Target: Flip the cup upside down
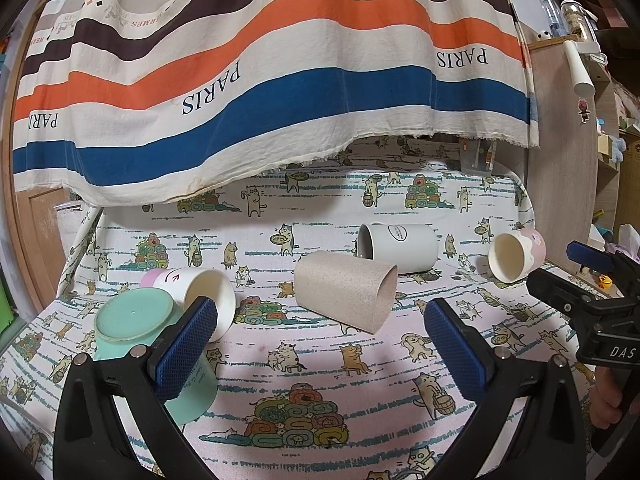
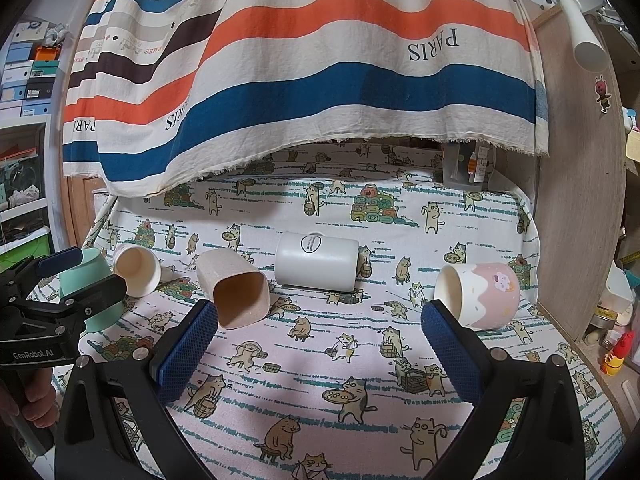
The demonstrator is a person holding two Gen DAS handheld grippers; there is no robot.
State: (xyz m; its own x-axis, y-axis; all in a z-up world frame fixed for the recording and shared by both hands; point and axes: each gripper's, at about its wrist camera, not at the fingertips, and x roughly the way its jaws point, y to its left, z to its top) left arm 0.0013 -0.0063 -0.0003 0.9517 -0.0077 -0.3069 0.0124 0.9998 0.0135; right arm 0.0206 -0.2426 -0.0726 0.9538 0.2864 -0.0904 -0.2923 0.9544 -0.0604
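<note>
Several cups are on the cat-print cloth. A mint green cup (image 1: pixel 132 320) stands upside down by my left gripper's left finger, not gripped; it also shows in the right wrist view (image 2: pixel 86 280). A speckled beige square cup (image 1: pixel 344 290) (image 2: pixel 236 288) lies on its side mid-table. A white cup with an oval label (image 1: pixel 400 246) (image 2: pixel 316 266) lies behind it. A small white-and-pink cup (image 1: pixel 196 292) (image 2: pixel 136 270) lies at the left. A pink-and-white cup (image 1: pixel 516 254) (image 2: pixel 480 296) lies at the right. My left gripper (image 1: pixel 320 344) is open and empty. My right gripper (image 2: pixel 320 344) is open and empty, its right finger just in front of the pink cup.
A striped cloth printed PARIS (image 1: pixel 260 64) hangs over the back of the table. A wooden cabinet side (image 2: pixel 580 200) stands along the right edge. Shelves with boxes (image 2: pixel 28 64) are at the far left. A clear container (image 2: pixel 466 172) sits at the back right.
</note>
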